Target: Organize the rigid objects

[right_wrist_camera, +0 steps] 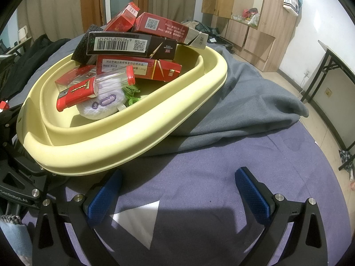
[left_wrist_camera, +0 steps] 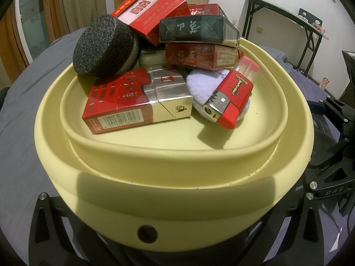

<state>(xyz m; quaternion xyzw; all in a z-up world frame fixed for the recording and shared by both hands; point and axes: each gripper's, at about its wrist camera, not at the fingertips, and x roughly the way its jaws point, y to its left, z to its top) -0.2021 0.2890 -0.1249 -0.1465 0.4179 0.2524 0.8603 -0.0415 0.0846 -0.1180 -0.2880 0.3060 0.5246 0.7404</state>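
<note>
A pale yellow basin fills the left wrist view and holds several cigarette packs, a red lighter, a black sponge and a white puff. My left gripper is shut on the basin's near rim, its fingertips hidden under the rim, and the basin sits tilted. In the right wrist view the basin is at the left with the lighter and packs inside. My right gripper is open and empty over the purple cloth, just right of the basin.
A grey blanket lies bunched behind and under the basin on the purple cloth. A folding table stands at the far right by the wall. Wooden cabinets stand at the back.
</note>
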